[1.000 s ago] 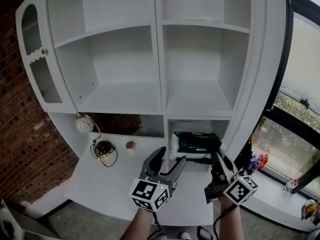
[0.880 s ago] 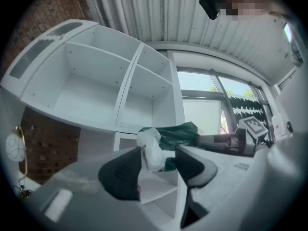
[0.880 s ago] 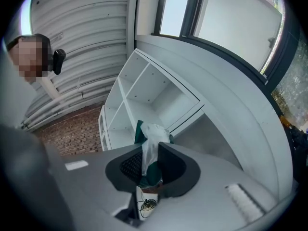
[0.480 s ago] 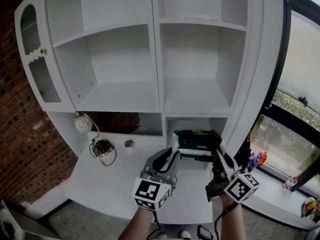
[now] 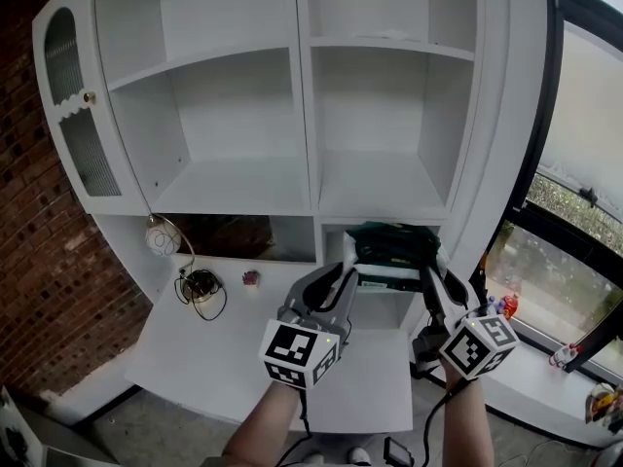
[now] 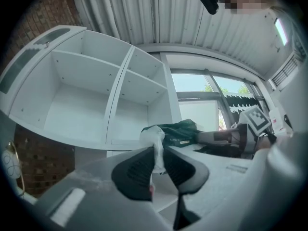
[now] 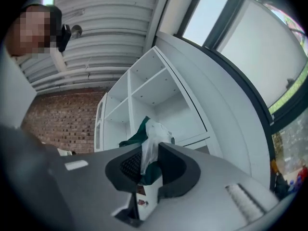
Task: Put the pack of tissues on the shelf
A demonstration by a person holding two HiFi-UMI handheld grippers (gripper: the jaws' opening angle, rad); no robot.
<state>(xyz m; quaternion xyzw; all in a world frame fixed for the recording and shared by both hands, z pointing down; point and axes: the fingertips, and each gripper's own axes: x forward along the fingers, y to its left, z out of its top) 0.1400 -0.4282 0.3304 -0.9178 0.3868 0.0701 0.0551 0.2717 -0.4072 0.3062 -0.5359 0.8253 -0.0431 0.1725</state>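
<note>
I log: pack of tissues (image 5: 392, 251) dark green, white wrap at ends | shelf (image 5: 310, 115) plain white | brick wall (image 5: 39, 261) left of shelf red-brown, pale mortar lines | tabletop (image 5: 224, 358) white

Your head view looks from above, forward and steeply down, with the shelf (image 5: 243, 188) filling most of the frame. The left gripper view sits low, close on the left of the pack (image 6: 180, 130), facing up, far and right toward the window (image 6: 202, 88). The right gripper view sits low on the pack's right, just as close, facing far and left toward the brick wall (image 7: 62, 124). All three share shelf and pack.
</note>
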